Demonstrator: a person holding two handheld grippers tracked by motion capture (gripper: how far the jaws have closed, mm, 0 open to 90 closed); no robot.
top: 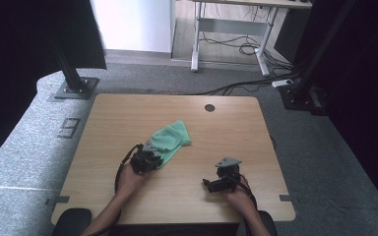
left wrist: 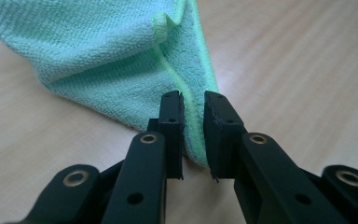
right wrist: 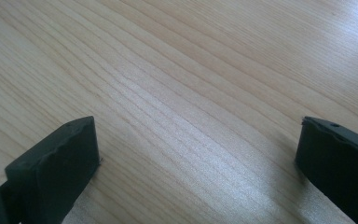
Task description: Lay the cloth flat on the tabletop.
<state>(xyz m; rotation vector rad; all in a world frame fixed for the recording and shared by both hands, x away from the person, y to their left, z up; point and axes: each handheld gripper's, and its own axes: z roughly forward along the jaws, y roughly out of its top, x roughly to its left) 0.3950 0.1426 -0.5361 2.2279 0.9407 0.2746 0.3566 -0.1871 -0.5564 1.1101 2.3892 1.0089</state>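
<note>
My left gripper (left wrist: 193, 105) pinches the corner hem of the mint-green microfibre cloth (left wrist: 102, 56), folded and rumpled, mid-table (top: 128, 113) toward the left edge. My right gripper (right wrist: 198, 154) rests wide, nothing between.

A cloth (top: 170, 140) lies on the table (top: 128, 113) just left of centre; the left gripper (top: 150, 160) sits at its seven o'clock corner, the right gripper (top: 224, 179) well apart at four o'clock.
</note>
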